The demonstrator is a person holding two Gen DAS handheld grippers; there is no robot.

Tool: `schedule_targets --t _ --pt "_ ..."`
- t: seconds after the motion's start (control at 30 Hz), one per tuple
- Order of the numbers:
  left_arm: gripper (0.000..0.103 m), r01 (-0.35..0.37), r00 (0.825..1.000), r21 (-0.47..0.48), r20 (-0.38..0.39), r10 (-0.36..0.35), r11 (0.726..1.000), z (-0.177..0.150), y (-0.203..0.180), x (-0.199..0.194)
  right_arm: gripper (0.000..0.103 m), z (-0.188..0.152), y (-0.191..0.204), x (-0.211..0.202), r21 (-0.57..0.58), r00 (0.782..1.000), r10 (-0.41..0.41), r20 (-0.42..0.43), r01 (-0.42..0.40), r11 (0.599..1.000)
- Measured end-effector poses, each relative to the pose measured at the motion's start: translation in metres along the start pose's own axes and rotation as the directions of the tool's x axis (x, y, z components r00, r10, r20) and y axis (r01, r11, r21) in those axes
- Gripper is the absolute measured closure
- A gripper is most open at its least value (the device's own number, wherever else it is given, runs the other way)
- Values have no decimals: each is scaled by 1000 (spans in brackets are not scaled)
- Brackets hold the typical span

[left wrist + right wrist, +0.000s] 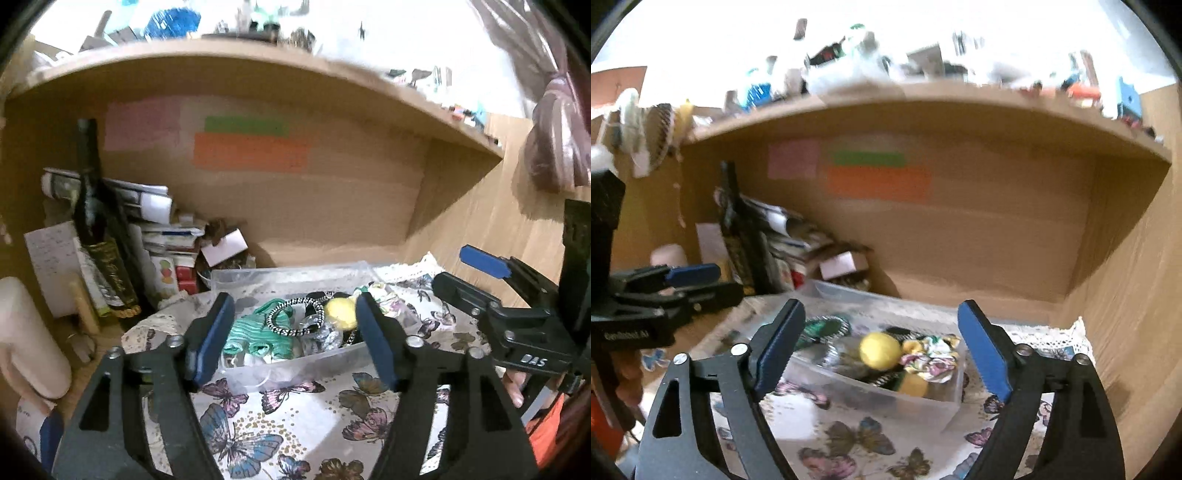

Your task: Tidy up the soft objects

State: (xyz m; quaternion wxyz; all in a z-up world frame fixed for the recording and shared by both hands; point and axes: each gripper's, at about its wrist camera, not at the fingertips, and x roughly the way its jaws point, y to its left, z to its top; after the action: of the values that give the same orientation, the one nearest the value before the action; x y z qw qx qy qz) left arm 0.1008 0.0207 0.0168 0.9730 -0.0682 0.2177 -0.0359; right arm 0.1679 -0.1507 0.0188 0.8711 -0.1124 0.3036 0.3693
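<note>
Both the left gripper (295,339) and the right gripper (882,354) hung with fingers spread wide and empty above the clear plastic box (905,400), which sat on the butterfly cloth (306,424) holding a green knitted piece (255,332), a yellow ball (879,350) and a floral scrunchie (934,360).

Wooden alcove, brown back panel (332,206) filling mid-frame. Overhead, a curved shelf board (258,62) crowded with blurred clutter (too smeared to name). Pasted on the back panel: a pink note (142,125), a green strip (245,125), an orange sheet (251,151) just below the green. At left of frame, a dark bottle (94,221) standing upright against stacked papers (162,229). Below, a butterfly-print cloth (314,417) over the worktop. Bright, washed-out light along the top edge.
</note>
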Motion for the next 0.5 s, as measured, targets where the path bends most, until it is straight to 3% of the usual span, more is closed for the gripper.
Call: schedule_targets --t 0.27,0.5 --pt "6 -33 995 35 96 29 999 -7 -13 -40 0 -4 10 -31 33 997 13 75 -15 999" --pt "1 -32 991 56 129 24 998 -19 -22 -57 0 -15 18 -48 45 996 3 86 -7 999"
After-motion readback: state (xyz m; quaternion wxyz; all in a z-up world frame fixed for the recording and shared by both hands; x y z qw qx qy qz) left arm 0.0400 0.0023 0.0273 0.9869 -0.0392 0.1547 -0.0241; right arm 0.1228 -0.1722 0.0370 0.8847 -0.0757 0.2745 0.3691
